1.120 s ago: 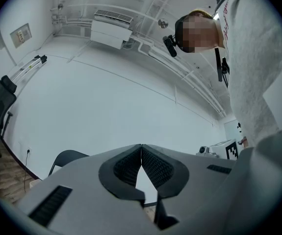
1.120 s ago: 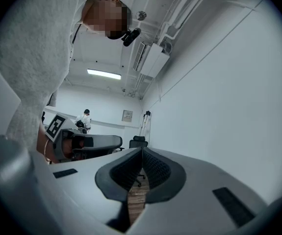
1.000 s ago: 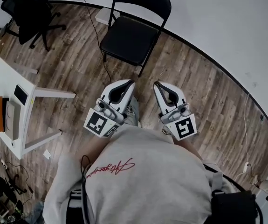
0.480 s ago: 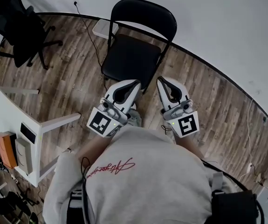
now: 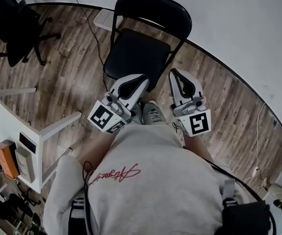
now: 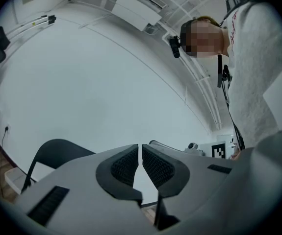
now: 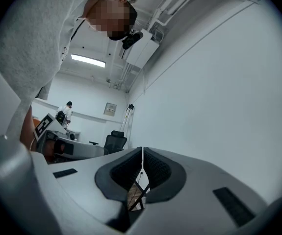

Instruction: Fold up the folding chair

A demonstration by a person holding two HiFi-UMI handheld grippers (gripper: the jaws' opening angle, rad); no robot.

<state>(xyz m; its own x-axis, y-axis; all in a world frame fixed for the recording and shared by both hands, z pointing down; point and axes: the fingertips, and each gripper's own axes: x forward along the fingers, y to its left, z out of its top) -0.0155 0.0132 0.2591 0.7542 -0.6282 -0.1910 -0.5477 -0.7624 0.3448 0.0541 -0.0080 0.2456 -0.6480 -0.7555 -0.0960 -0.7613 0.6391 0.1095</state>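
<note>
Left gripper: pointing up-frame at centre, jaws meeting, gripping nothing.
Right gripper: pointing alongside, right of centre, jaws meeting.

Soft, even indoor light fills every view; the white wall is bright and featureless, shadows on the wood floor are faint, and the black folding chair loses detail in its dark seat. A ceiling strip light glows in the right gripper view. Both gripper views bend at the rim, with black corners.
</note>
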